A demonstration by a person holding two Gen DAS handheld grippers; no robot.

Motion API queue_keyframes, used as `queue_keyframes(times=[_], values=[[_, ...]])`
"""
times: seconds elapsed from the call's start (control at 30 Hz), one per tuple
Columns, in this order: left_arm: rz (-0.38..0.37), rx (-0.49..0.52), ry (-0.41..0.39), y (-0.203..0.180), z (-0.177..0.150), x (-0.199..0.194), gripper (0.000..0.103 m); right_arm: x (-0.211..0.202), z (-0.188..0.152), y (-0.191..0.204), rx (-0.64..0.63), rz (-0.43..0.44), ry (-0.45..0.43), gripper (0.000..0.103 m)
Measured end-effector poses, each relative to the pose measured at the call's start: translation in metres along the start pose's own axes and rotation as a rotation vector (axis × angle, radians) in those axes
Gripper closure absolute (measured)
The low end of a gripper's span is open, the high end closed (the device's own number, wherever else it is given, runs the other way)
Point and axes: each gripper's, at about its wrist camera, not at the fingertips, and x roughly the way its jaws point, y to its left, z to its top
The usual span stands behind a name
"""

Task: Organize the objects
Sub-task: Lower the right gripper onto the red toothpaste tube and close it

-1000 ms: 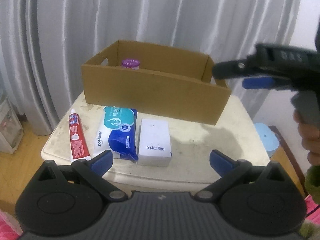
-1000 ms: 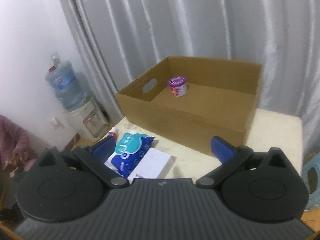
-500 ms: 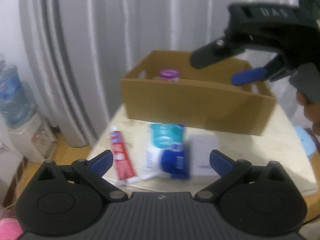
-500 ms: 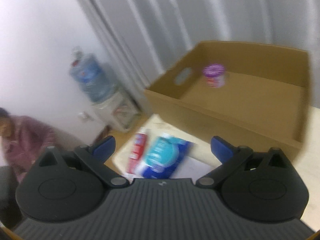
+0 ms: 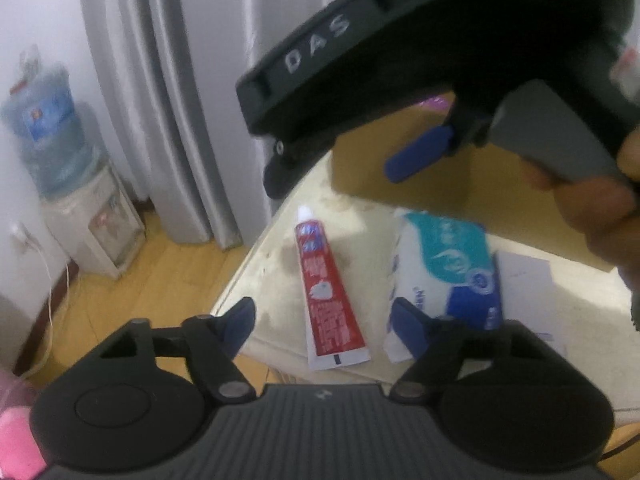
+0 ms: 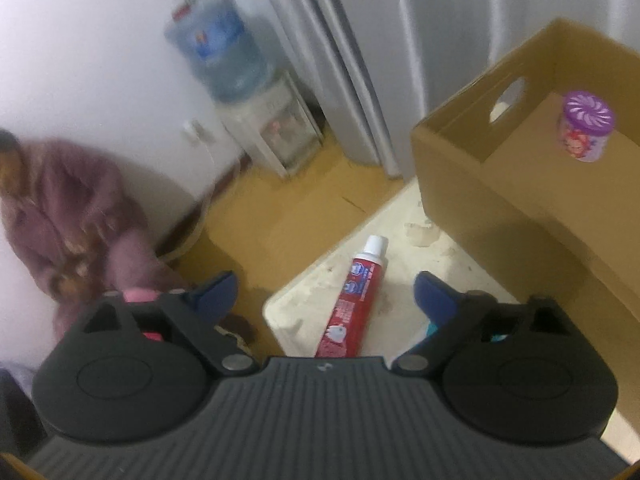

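You're hanging both claws over the left end of the desk right now, and both are closing with nothing pinched yet. Your left claw is sitting about half open, and the red toothpaste tube is lying flat in the gap between its pads, which aren't touching it. Your right claw is standing wider, with the same toothpaste tube lined up between its fingers, cap pointing away toward the cardboard box.

Room-wise, you're working tight to the edge: the tube is lying close to the desk's left edge and its crimped end is nearly reaching the near edge, with wooden floor showing right past the rounded corner. On the tube's other side the blue-and-teal wet wipes pack is sitting just beside it, a strip of bare desk between them, and a white box is butting up against the pack. The cardboard box is taking up the back of the desk, and a purple-lidded jar is standing upright inside it near the handle cutout. In the left view your right claw's body is filling the space above the box, so that's crowded overhead.
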Motion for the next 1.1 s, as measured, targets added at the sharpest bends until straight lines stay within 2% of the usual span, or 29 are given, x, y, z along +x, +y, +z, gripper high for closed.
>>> queue_keyframes(times=[0.2,0.3,0.47,0.53,0.7,0.9,1.1], values=[[-0.045,-0.069,0.046,0.021,-0.003,0.024,0.051,0.037,-0.001,-0.003,0.010,-0.064,0.102,0.037],[-0.070,-0.089,0.069,0.027,-0.004,0.029,0.061,0.046,-0.003,-0.004,0.005,-0.080,0.126,0.045],[-0.123,-0.107,0.070,0.033,-0.007,0.030,0.071,0.056,-0.005,0.000,-0.019,-0.102,0.139,0.056],[-0.146,-0.111,0.068,0.034,-0.008,0.030,0.072,0.059,-0.006,0.002,-0.036,-0.107,0.141,0.060],[-0.158,-0.108,0.064,0.036,-0.013,0.025,0.073,0.069,-0.011,0.008,-0.076,-0.117,0.165,0.079],[-0.130,-0.127,-0.002,0.049,-0.011,0.006,0.073,0.071,-0.015,0.010,-0.086,-0.123,0.171,0.082],[-0.163,-0.086,0.042,0.041,-0.008,0.018,0.072,0.072,-0.015,0.003,-0.051,-0.108,0.172,0.081]])
